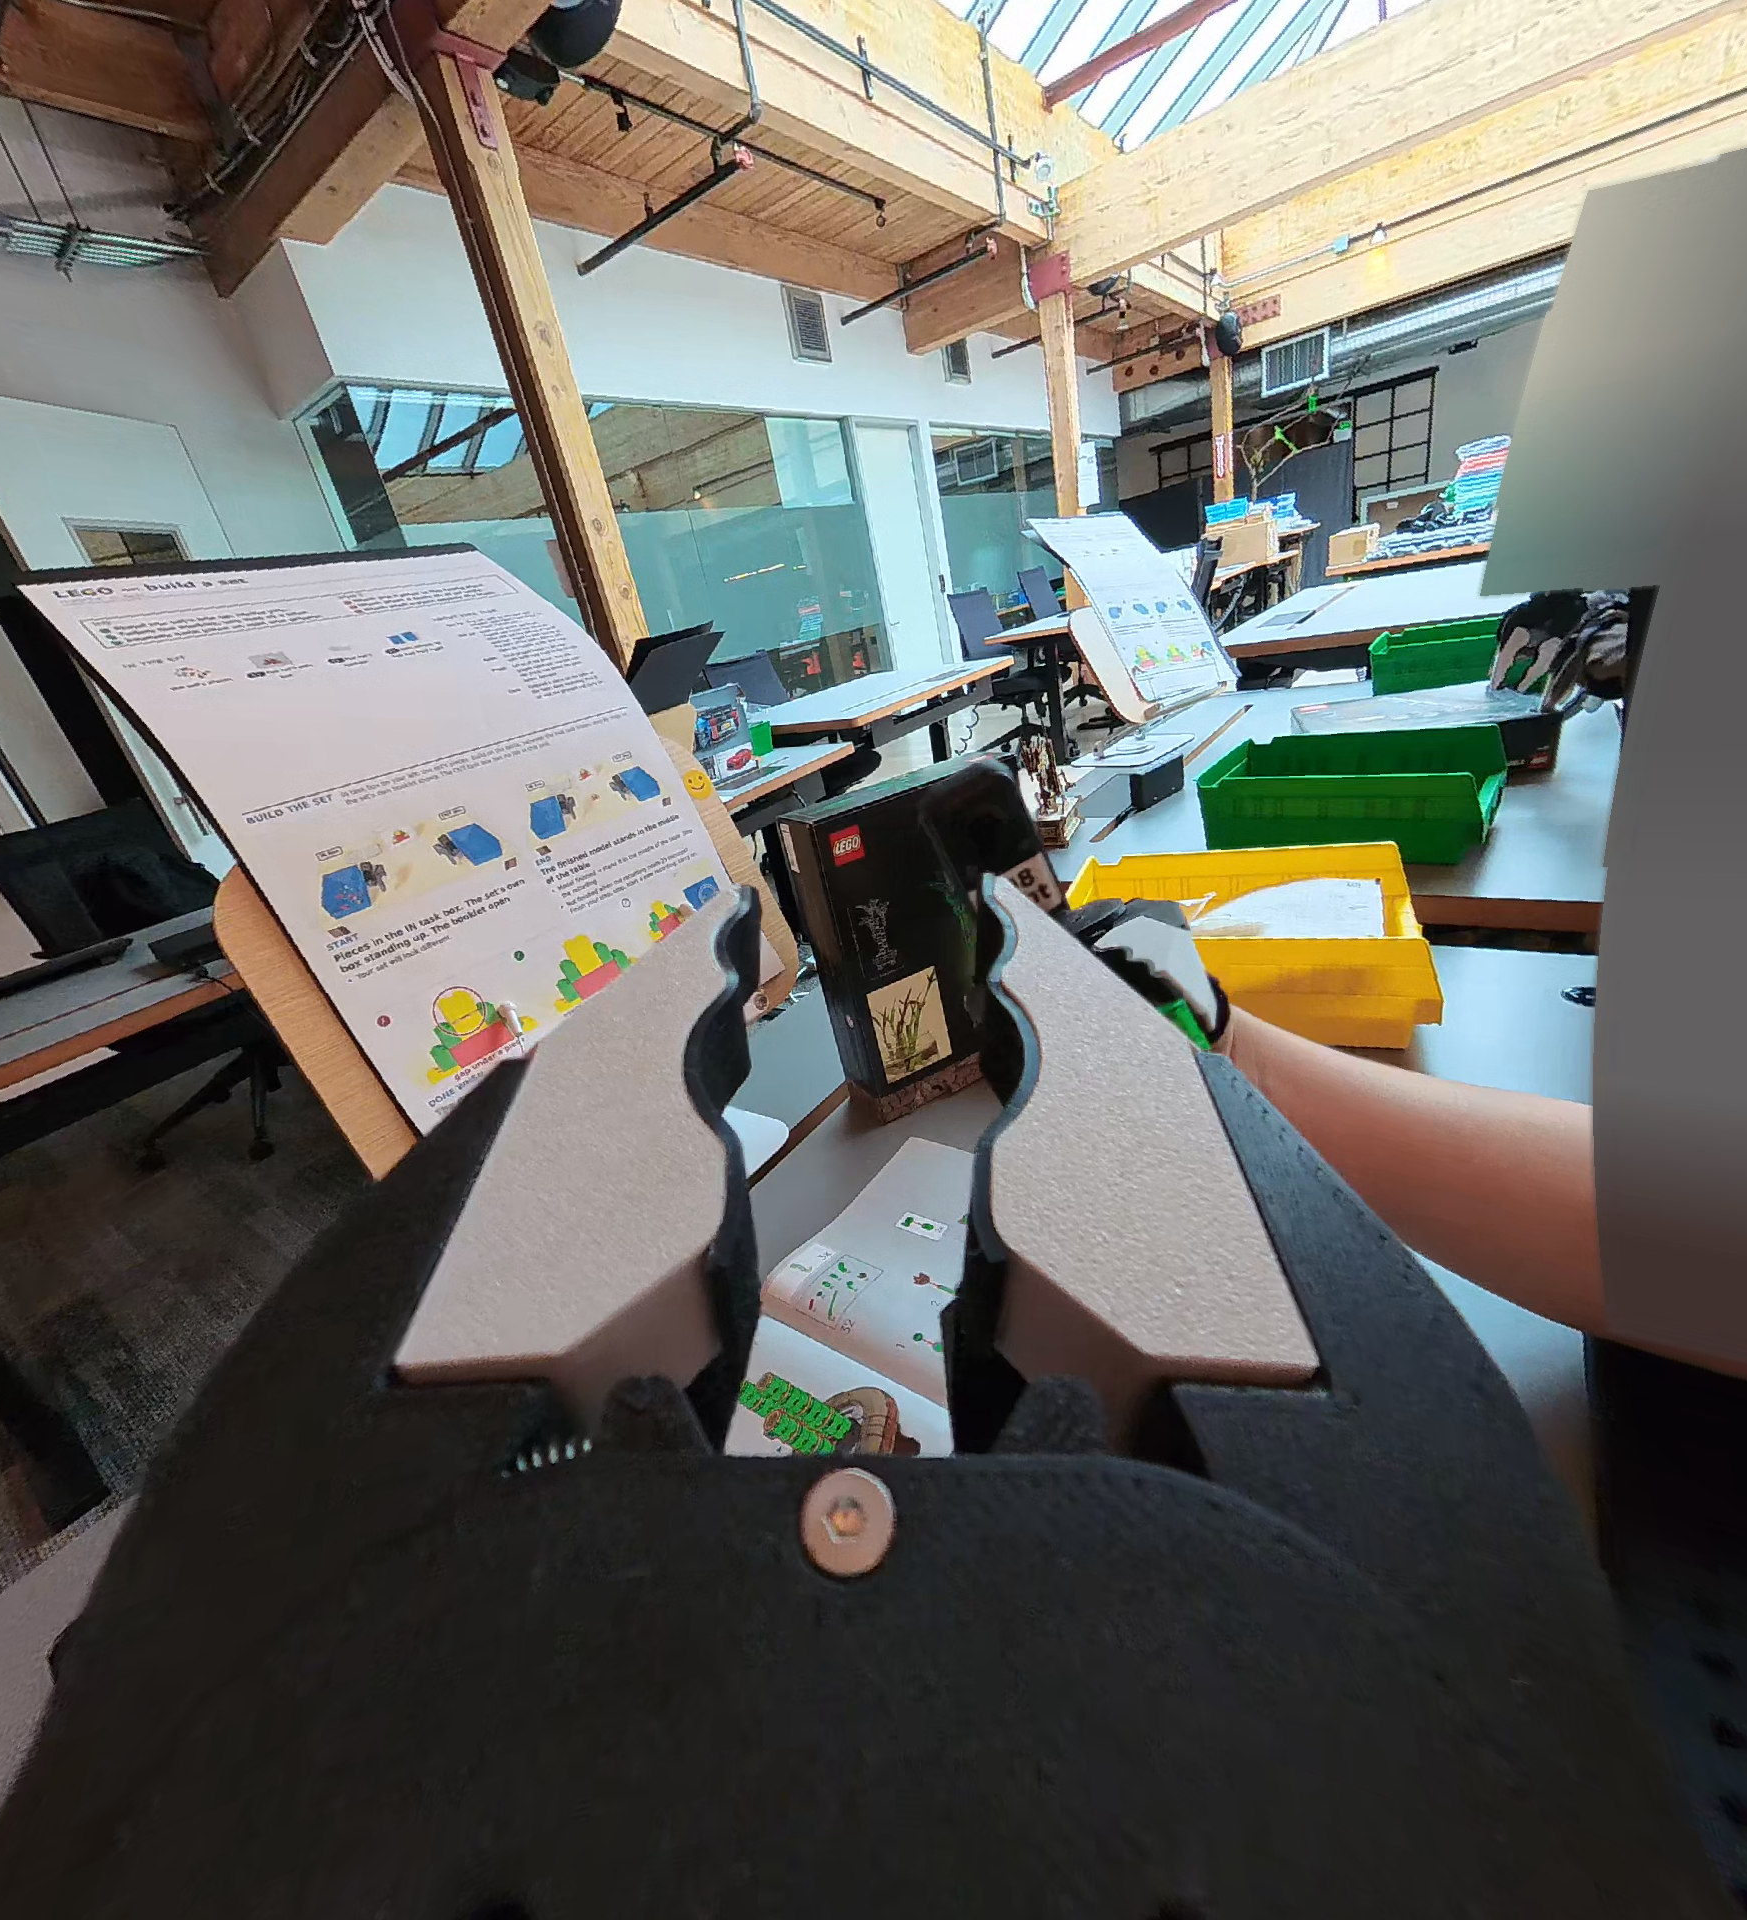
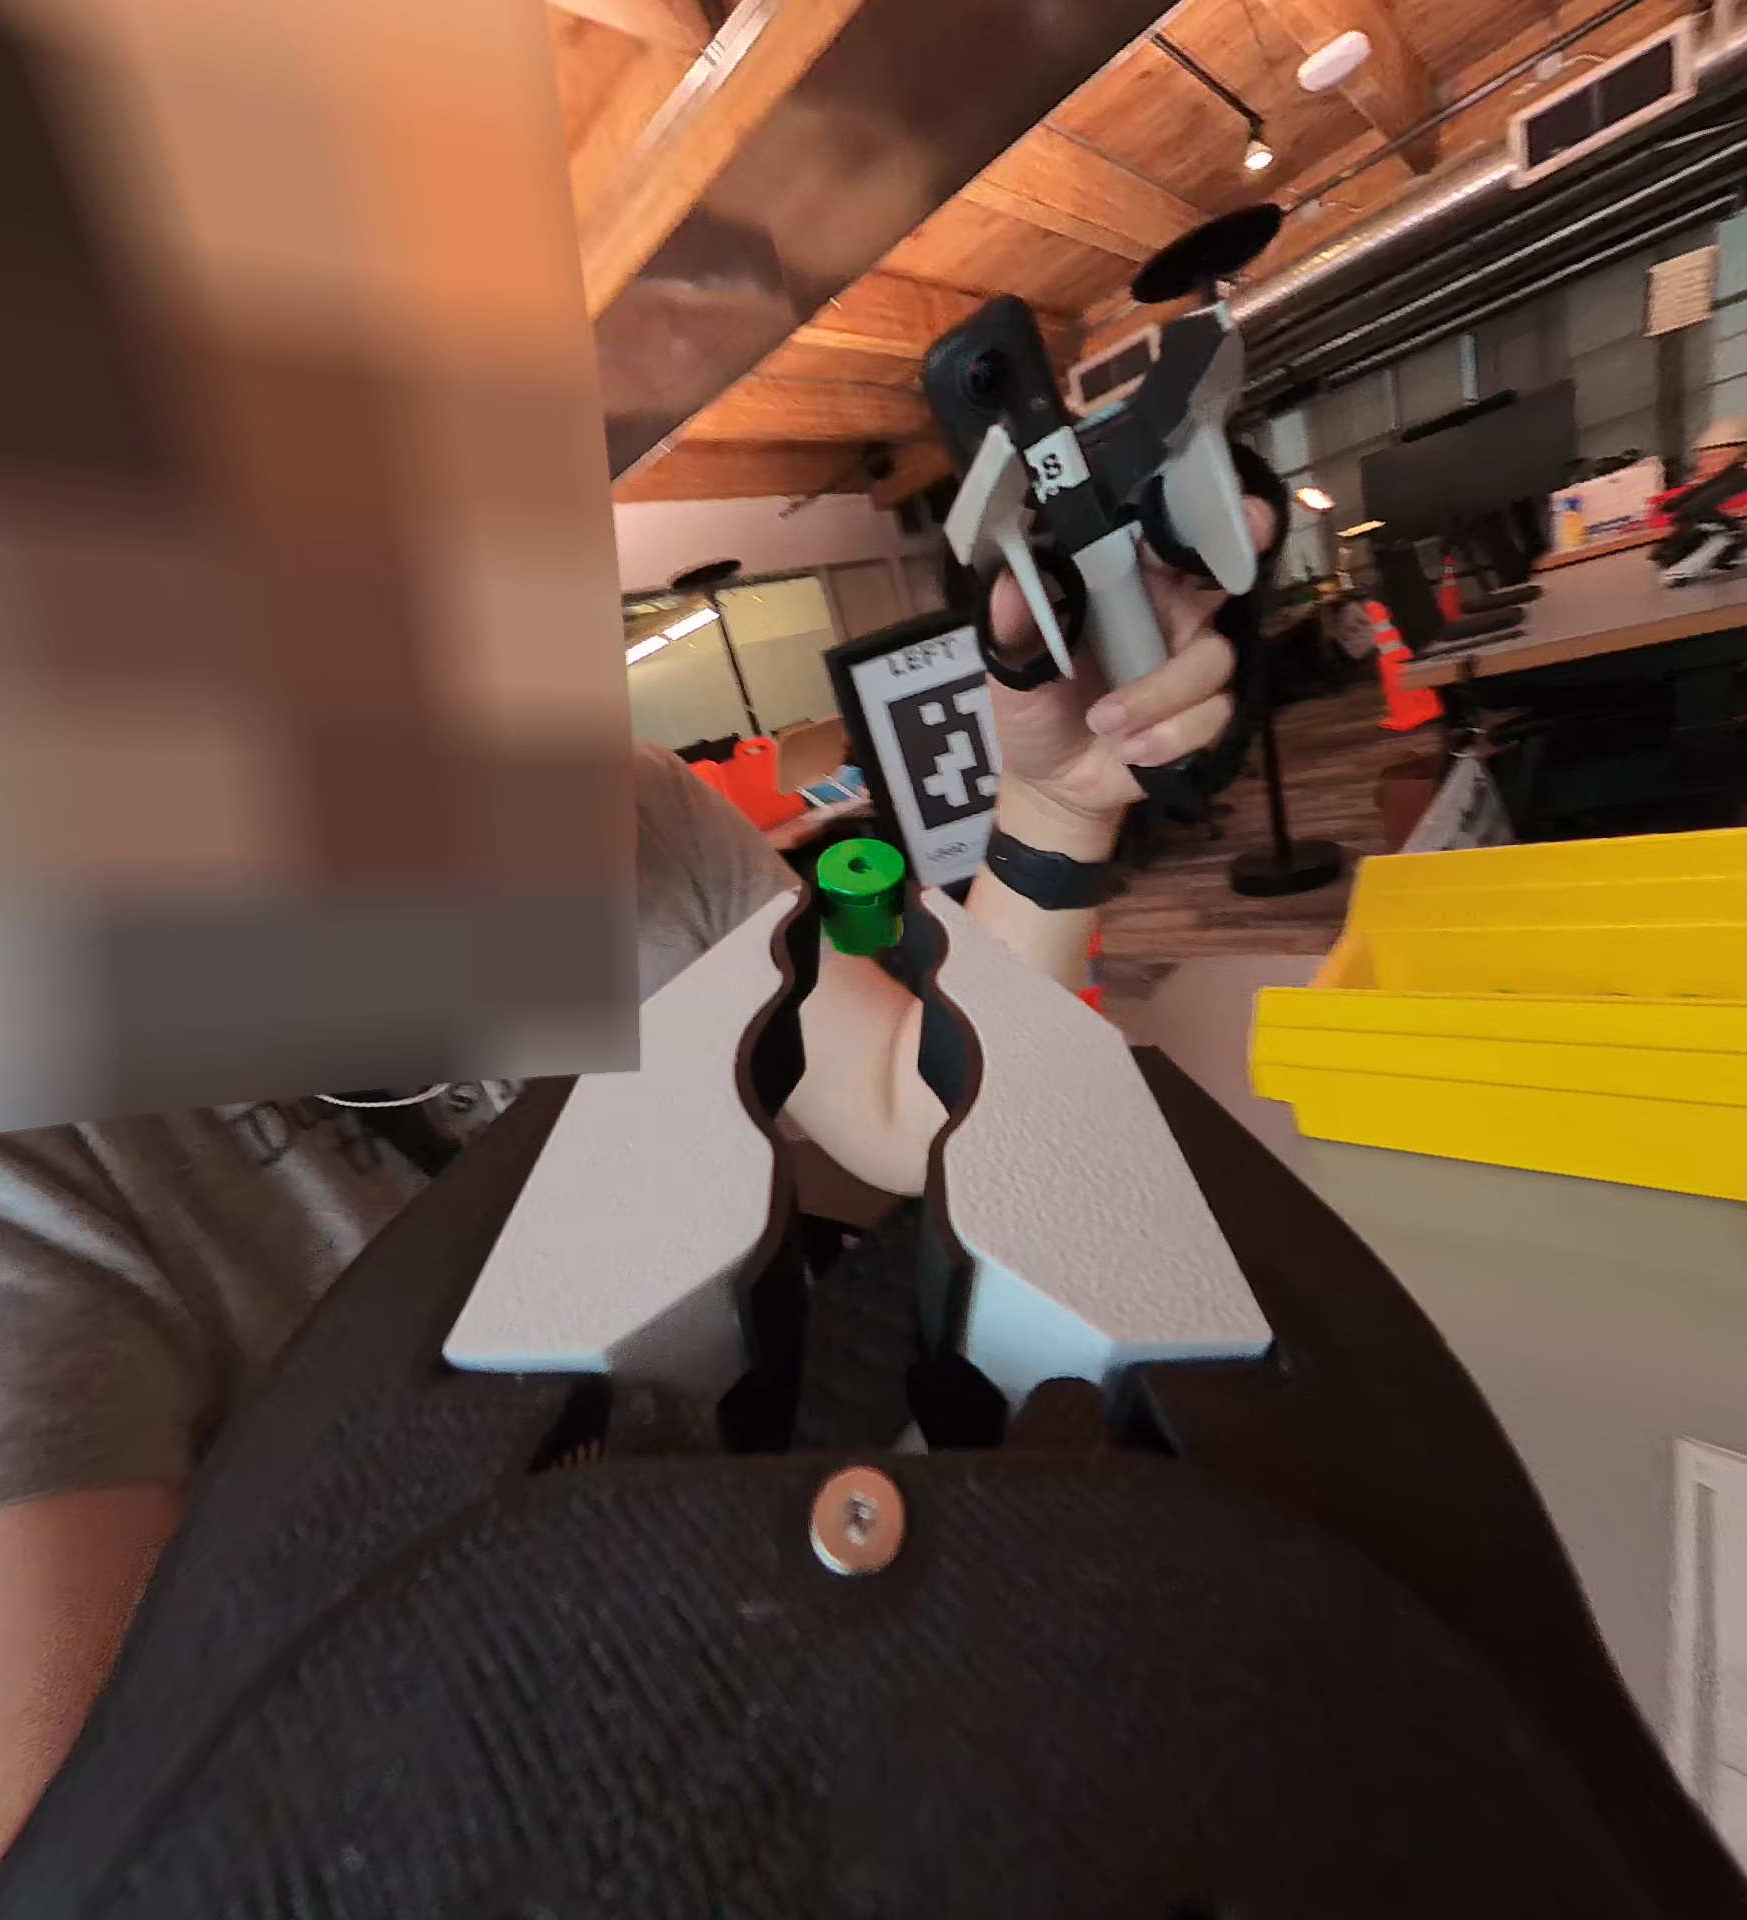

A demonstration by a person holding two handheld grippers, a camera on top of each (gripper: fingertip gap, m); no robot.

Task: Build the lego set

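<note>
The left claw (image 1: 864,914) is held raised above the grey bench (image 1: 1503,894), tilted forward, with its two grey, wavy-edged fingers (image 1: 630,1122) spread apart and nothing between them. Seen from the right wrist view, it is gripped high by a bare hand (image 2: 1108,717) with a black wristband, a black camera and a square black-and-white marker card (image 2: 936,738) mounted on it.

The right claw (image 2: 858,914) is pointed back toward the person, whose grey shirt fills the space to its left. Its fingers are nearly closed on a small green cylindrical lego piece (image 2: 858,894) with a round hole in its top, which is pinched at the very tips. In the left wrist view that claw is seen beyond the left claw's right finger, at the end of a bare forearm (image 1: 1399,1132).

Straight ahead of the left claw's gap, a black upright lego box (image 1: 879,935) with plant pictures stands on the bench. Below the gap, an open white instruction booklet (image 1: 848,1288) lies flat. To the left of the claw a curved printed sheet (image 1: 360,748) leans on a wooden stand. To the right a yellow plastic bin (image 1: 1305,935) sits near, with a green plastic bin (image 1: 1357,790) behind it.
</note>
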